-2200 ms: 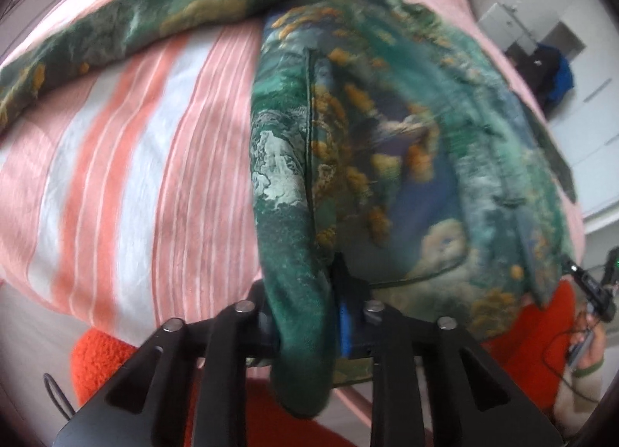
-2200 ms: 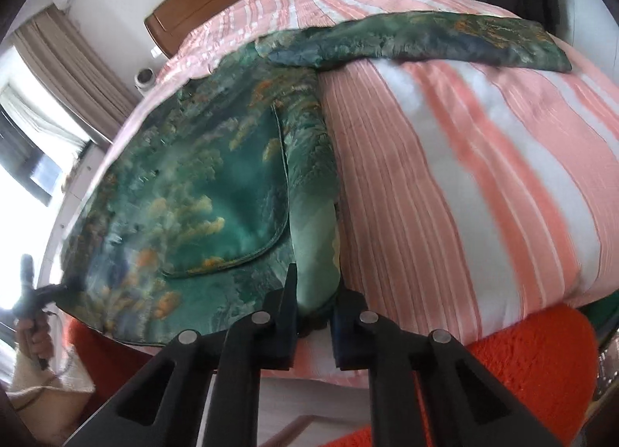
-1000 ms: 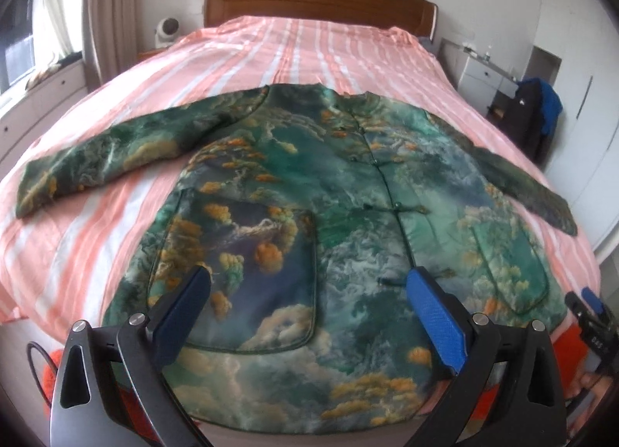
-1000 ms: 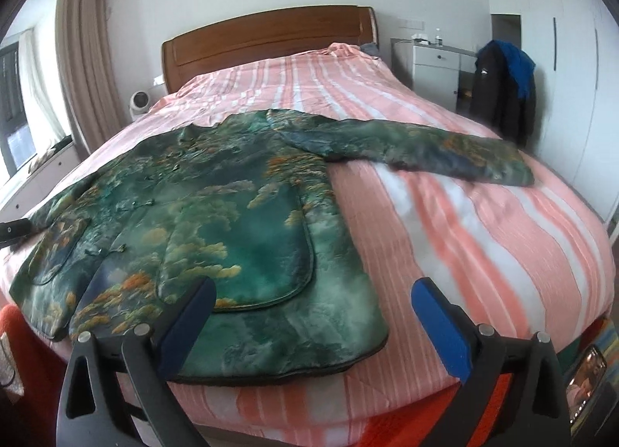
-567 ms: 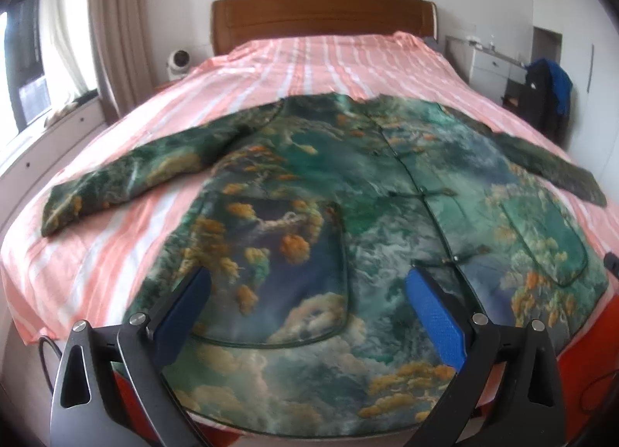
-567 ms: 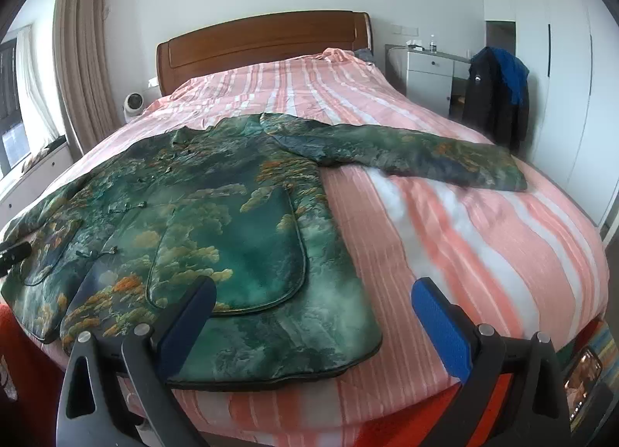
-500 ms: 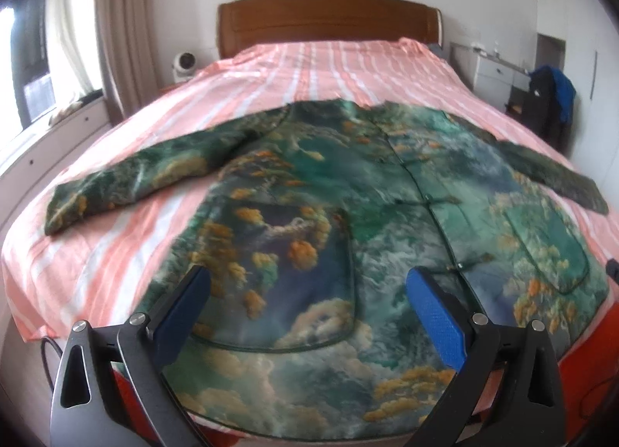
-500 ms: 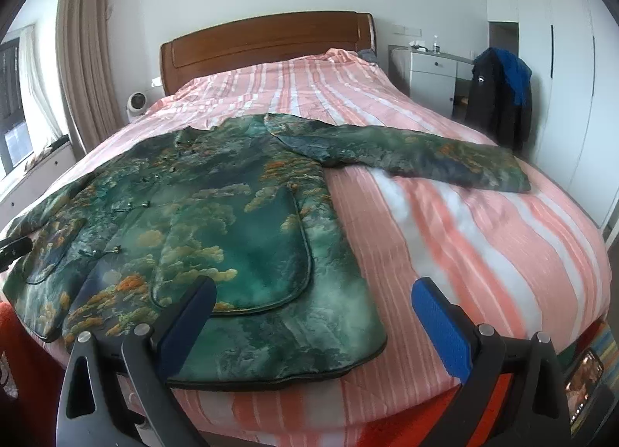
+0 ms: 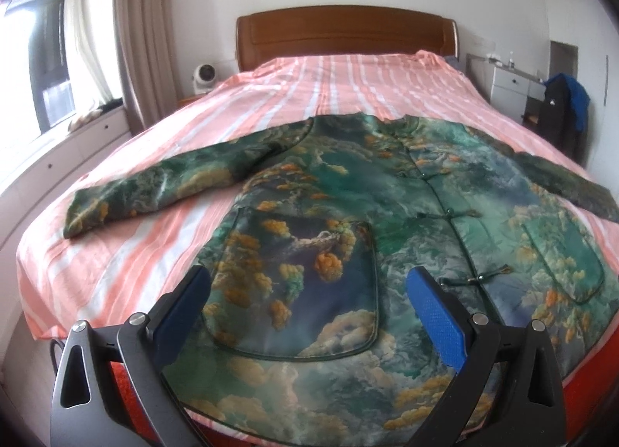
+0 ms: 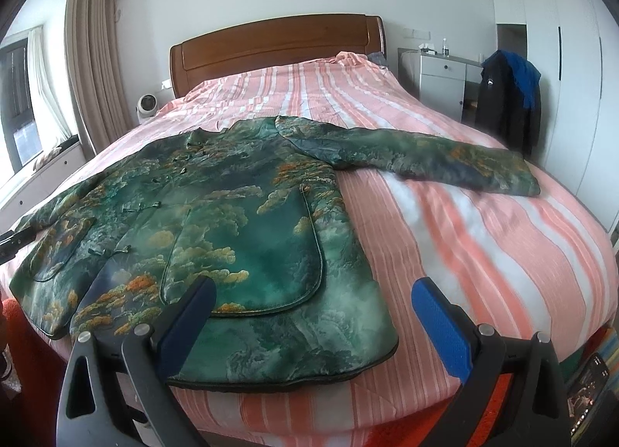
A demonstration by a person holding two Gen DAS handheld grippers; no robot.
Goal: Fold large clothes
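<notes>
Facing: green printed jacket (image 9: 387,214) laid front-up and flat on the striped bed (image 9: 348,75), hem nearest both grippers, collar toward the wooden headboard (image 10: 278,44).
Left gripper (image 9: 309,300): jaws spread wide, holding nothing, hanging above the hem with the left patch pocket (image 9: 298,284) framed between its fingers.
Right gripper (image 10: 313,303): equally wide and empty, poised over the hem corner; the other patch pocket (image 10: 247,245) sits just ahead of its left finger, bare bedspread ahead of its right finger.
Sleeves: one sleeve (image 9: 154,191) stretches out ahead and to the left of the left gripper; the other sleeve (image 10: 418,156) runs ahead and to the right of the right gripper. Both lie flat, well apart from the jaws.
Front closure: knot buttons (image 9: 452,214) fastened down the middle, ahead and right of the left gripper.
Likely handling: looks like a thick, satiny, perhaps padded fabric, so probably soft but bulky, somewhat heavy for cloth, and slippery between the pads.
Where to grip: judged best at a bound edge, such as a cuff or the hem corner, with a deep bite so the smooth cloth does not slide out.
Progress: spread out, no fold made yet.
</notes>
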